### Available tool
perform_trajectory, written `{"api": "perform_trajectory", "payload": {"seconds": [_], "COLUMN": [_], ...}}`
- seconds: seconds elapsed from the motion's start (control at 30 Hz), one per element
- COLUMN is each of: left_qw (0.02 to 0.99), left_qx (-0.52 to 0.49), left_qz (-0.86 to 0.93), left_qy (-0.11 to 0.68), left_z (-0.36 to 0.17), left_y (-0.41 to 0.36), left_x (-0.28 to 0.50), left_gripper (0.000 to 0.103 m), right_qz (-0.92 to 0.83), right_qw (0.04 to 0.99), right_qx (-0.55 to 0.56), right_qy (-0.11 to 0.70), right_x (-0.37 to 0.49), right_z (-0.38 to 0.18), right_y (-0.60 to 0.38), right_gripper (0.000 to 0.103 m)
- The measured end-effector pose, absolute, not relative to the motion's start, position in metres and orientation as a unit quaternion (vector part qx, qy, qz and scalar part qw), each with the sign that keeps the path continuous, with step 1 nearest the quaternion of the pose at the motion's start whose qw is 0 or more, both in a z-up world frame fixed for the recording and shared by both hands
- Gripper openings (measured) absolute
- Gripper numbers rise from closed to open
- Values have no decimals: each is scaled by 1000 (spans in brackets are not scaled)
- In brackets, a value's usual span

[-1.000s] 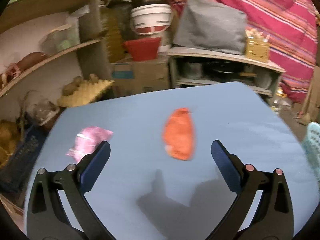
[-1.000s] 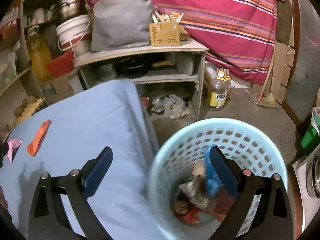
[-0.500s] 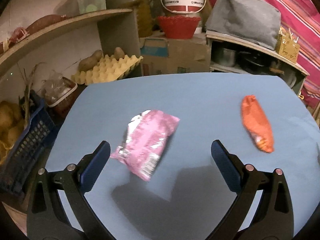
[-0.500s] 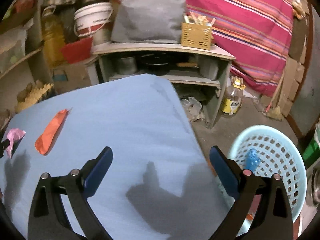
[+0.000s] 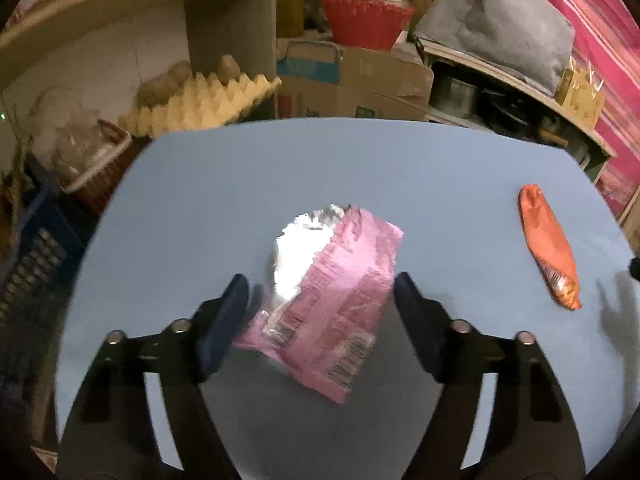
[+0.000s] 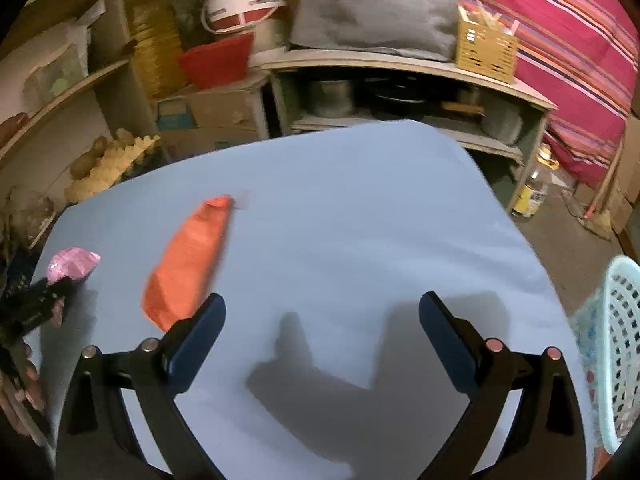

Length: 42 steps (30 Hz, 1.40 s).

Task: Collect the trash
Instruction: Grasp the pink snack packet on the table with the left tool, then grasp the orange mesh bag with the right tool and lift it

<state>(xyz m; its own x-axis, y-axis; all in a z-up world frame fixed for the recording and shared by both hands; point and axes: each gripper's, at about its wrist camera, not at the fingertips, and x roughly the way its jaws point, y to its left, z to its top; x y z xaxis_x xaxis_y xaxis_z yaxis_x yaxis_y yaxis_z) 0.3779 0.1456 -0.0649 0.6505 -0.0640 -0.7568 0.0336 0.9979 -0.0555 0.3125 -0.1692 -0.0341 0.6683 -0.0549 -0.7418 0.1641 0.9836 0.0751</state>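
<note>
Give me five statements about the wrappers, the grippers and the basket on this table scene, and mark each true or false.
1. The pink wrapper lies between the left gripper's fingers. True; the jaws are closing.
2. The orange wrapper is already in the basket. False; it lies on the blue table.
3. The right gripper holds nothing. True.
4. The pink wrapper is sealed. False; its torn top shows silver foil.
5. The basket stands on the table. False; it is beside it, at the right edge.
</note>
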Motion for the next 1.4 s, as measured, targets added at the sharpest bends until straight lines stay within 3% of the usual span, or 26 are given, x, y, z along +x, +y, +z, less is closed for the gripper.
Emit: {"api": "perform_trajectory", "payload": {"seconds": [0.07, 0.23, 0.47, 0.53, 0.57, 0.63, 0.77, 0.83, 0.87, 0.9, 1.4], "left_qw": [909, 909, 911, 913, 914, 915, 916, 918, 919, 919, 928], "left_qx": [-18, -19, -31, -37, -39, -40, -39, -36, -36, -35, -38], "left_qz": [-30, -48, -42, -41, -40, -41, -42, -42, -42, -41, -42], "left_qy": [416, 414, 408, 404, 403, 400, 396, 392, 391, 390, 367], "left_z": [-66, -64, -56, -53, -51, -48, -43, -40, -38, -38, -11], "left_y": [143, 137, 136, 137, 137, 137, 133, 131, 130, 130, 106], "left_x": [379, 375, 370, 369, 367, 366, 363, 360, 358, 357, 328], "left_gripper": [65, 37, 27, 27, 27, 27, 27, 27, 27, 27, 27], "right_qz": [-56, -43, -38, -38, -32, -24, 3, 8, 11, 16, 1], "right_qw": [911, 907, 894, 890, 889, 890, 893, 893, 894, 895, 924], "right_qx": [65, 56, 21, 13, 12, 17, 2, -5, -7, -9, 24], "right_qy": [404, 416, 447, 454, 457, 454, 450, 449, 448, 447, 381], "right_x": [321, 343, 369, 372, 371, 368, 364, 361, 360, 358, 301], "right_z": [-34, -42, -66, -71, -73, -74, -71, -70, -70, -69, -10], "right_y": [-157, -126, -91, -84, -84, -83, -75, -74, -74, -75, -173], "right_gripper": [95, 95, 94, 84, 73, 67, 28, 23, 17, 5, 2]}}
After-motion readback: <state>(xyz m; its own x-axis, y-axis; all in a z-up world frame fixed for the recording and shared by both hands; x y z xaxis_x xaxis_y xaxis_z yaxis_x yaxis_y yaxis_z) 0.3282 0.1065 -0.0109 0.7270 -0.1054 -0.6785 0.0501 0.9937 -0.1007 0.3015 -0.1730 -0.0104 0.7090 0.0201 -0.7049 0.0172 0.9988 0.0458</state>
